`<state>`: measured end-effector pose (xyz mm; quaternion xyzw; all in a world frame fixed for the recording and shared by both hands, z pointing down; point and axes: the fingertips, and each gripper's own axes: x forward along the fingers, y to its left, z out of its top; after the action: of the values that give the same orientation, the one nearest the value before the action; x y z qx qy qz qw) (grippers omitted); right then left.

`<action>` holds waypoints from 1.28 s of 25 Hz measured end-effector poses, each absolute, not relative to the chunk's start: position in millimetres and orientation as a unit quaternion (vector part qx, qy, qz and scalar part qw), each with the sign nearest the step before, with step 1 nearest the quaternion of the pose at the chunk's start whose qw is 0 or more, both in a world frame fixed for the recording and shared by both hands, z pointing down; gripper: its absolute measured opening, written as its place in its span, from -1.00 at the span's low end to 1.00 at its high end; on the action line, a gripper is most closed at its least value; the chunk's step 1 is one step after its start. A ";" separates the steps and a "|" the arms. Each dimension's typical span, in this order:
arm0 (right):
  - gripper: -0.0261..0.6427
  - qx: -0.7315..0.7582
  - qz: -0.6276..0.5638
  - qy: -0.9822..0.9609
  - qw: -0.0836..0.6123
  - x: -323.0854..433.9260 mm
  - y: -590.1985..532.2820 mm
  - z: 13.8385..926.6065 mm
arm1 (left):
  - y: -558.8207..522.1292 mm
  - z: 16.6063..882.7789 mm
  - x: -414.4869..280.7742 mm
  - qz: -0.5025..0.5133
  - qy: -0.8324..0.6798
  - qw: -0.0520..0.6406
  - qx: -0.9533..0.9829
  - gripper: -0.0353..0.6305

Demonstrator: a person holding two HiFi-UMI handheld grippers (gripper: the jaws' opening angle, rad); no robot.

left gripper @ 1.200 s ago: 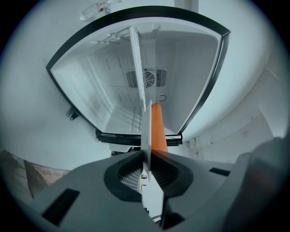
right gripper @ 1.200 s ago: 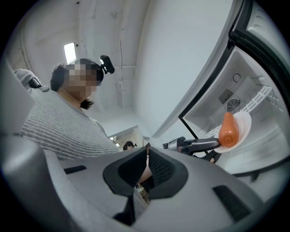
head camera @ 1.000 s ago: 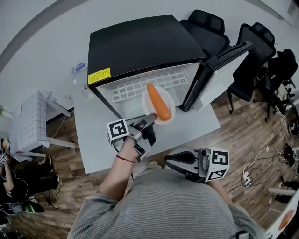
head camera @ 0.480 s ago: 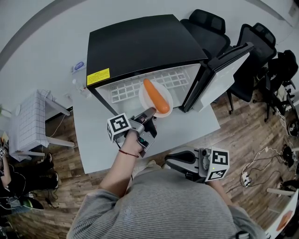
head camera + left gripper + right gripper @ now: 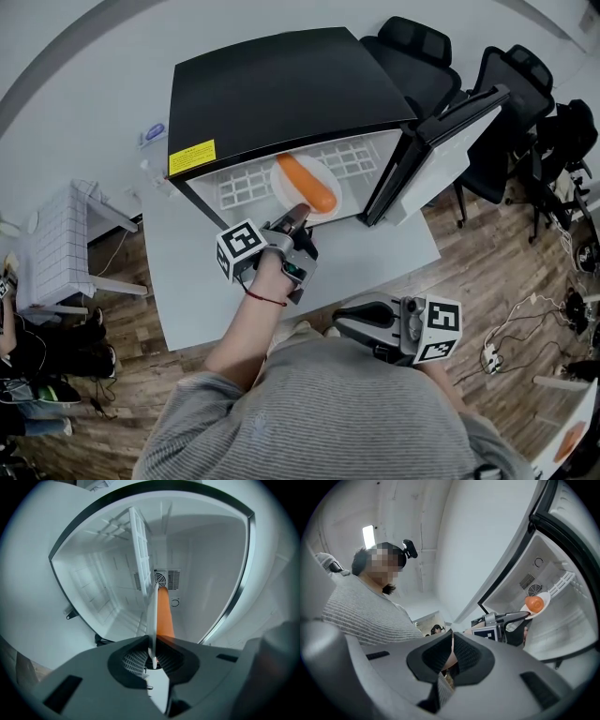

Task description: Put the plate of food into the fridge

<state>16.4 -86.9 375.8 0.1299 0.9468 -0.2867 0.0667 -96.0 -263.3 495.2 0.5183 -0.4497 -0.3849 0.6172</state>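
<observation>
Orange carrot (image 5: 307,184) lies lengthwise on a white plate (image 5: 284,193), and the left tongs (image 5: 298,215) are clenched on that plate's near rim. In the left gripper view the two jaws press on the rim from either side, and the plate shows edge-on as a thin white line with the carrot beside it. The plate is inside the open mouth of the black fridge (image 5: 281,89), above the white wire rack (image 5: 239,187); whether it rests on the rack cannot be told. The fridge door (image 5: 450,141) stands swung out to the right. The fridge sits on a grey table (image 5: 187,281).

The right tongs (image 5: 349,319) hang low by the person's body, well apart from the fridge. Their jaws are pressed together with nothing between them.
</observation>
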 end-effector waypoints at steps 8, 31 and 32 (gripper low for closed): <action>-0.88 0.118 -0.293 0.947 0.063 17.3 -101.9 379.2 | -284.4 496.7 -102.7 -0.398 -0.468 0.609 0.501 -0.75; -0.88 0.107 -0.301 0.946 0.057 18.6 -122.9 385.7 | -322.2 497.4 -101.9 -0.444 -0.505 0.584 0.455 -0.76; -0.88 0.112 -0.302 0.945 0.054 17.4 -121.2 386.4 | -322.3 496.9 -101.8 -0.442 -0.505 0.581 0.460 -0.76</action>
<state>17.4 -121.2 386.4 0.1120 0.9450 -0.3023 0.0543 -101.8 -322.3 496.9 0.4601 -0.5055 -0.4415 0.5813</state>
